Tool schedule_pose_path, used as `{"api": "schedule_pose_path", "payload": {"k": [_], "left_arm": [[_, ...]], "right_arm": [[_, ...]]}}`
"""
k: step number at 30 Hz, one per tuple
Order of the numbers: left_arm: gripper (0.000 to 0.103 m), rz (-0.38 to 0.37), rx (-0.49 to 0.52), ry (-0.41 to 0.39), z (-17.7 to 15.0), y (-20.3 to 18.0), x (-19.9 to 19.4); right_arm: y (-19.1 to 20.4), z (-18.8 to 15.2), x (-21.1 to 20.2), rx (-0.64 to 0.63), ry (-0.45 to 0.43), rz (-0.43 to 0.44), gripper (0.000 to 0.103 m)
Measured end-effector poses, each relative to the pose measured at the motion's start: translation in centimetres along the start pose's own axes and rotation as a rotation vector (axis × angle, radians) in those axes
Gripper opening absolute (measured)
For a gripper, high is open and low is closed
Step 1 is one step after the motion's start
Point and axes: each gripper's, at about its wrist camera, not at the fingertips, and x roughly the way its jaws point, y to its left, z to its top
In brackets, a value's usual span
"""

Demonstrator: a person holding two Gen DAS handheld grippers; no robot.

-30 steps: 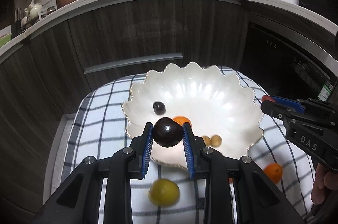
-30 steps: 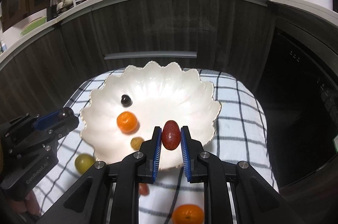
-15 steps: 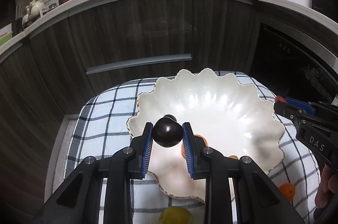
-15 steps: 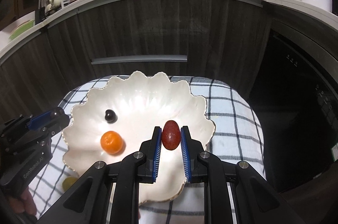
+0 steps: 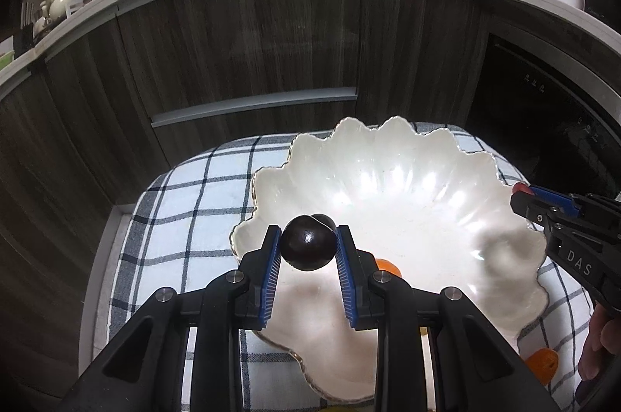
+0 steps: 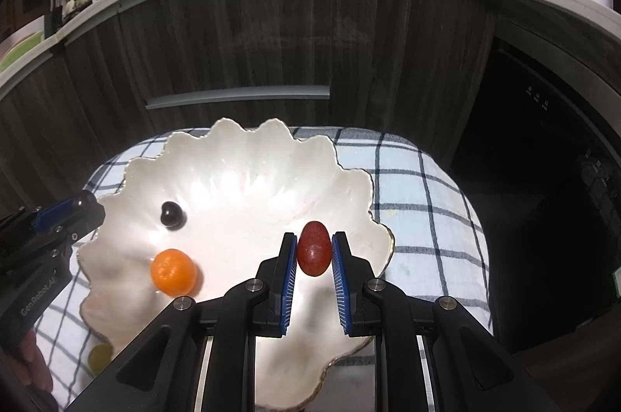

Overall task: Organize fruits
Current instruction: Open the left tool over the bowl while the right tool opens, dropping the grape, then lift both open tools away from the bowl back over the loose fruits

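A checked cloth (image 6: 419, 202) covers the work surface, with dark cabinet fronts (image 5: 240, 47) beyond its far edge. A white scalloped bowl (image 6: 248, 171) fills most of the cloth; its far half is bare. Inside lie an orange (image 6: 172, 272) near the front left rim and a small dark fruit (image 6: 170, 214) behind it. A yellow fruit (image 6: 99, 367) and another orange fruit (image 5: 541, 365) lie on the cloth outside the bowl. The left gripper (image 5: 308, 249) is clamped on a dark plum (image 5: 307, 247) above the bowl's left rim. The right gripper (image 6: 313, 254) is clamped on a red fruit (image 6: 313, 252) above the bowl's right side.
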Motion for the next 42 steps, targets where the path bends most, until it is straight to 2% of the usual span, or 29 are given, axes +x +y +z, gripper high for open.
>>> {"api": "schedule_pose_path", "payload": {"k": [7,15,16,18,20,24,25,27,31,35,42], "left_arm": [[0.028,0.003,-0.012,0.035,-0.4,0.0,1.6],[0.029,-0.01,-0.024,0.06,-0.3,0.1,1.9],[0.031,-0.012,-0.027,0.065,-0.3,0.2,1.9],[0.043,-0.004,-0.029,0.062,-0.3,0.2,1.8],[0.063,0.015,-0.037,0.048,-0.2,0.4,1.4],[0.066,0.048,-0.037,0.031,-0.1,0.6,0.8],[0.071,0.057,-0.039,0.03,0.0,0.6,0.7],[0.077,0.054,-0.046,0.025,0.0,0.7,0.3],[0.089,0.054,-0.058,0.01,0.2,0.8,-0.3],[0.095,0.047,-0.056,0.006,0.4,0.8,-0.8],[0.096,0.04,-0.059,-0.015,0.7,0.6,-2.0]], "right_arm": [[-0.4,-0.2,1.5,0.021,0.04,-0.026,0.02],[-0.4,-0.2,2.3,0.02,0.075,-0.013,0.02],[-0.4,-0.2,2.3,0.018,0.073,-0.012,0.02],[-0.3,-0.2,2.2,0.013,0.07,-0.02,0.021],[-0.2,-0.1,2.2,0.01,0.073,-0.025,0.022],[-0.2,0.3,1.5,0.009,0.056,-0.033,0.054],[-0.2,0.4,1.1,0.01,0.041,-0.039,0.062],[-0.2,0.6,0.6,0.014,0.019,-0.045,0.068],[-0.2,0.9,-0.2,0.014,-0.008,-0.045,0.069],[-0.2,1.0,-0.8,0.016,-0.017,-0.05,0.069],[-0.1,1.2,-2.3,0.015,-0.051,-0.035,0.069]]}}
